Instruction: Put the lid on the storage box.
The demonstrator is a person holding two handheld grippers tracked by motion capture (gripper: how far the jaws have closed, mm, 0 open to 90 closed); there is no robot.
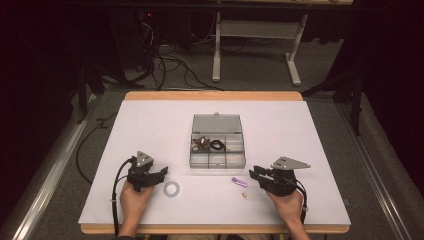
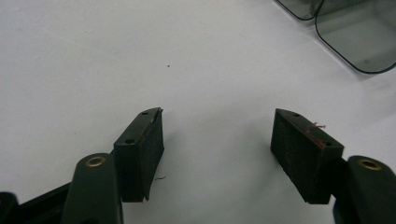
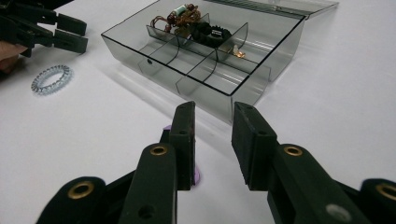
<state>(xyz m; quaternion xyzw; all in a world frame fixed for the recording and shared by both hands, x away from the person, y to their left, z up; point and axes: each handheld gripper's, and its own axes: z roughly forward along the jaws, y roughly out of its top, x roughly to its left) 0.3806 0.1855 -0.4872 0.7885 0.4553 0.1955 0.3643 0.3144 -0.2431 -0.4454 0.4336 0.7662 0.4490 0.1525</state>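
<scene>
Reaching right hand-held gripper [image 3: 212, 140], jaws part-open and empty, toward purple band [image 1: 239, 182] on worktop [image 1: 310, 150] near compartment box [image 1: 218, 161]: centre jaws over band, lower, then close. Left hand-held gripper [image 2: 217, 140] idle, jaws apart.

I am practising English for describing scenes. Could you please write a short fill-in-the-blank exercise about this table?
1. The lid of the clear box is ____.
2. The coiled hair tie lies nearest the ____ hand-held gripper.
3. The small purple thing lies ____ the box, on the table.

Missing words: open; left; outside
</scene>
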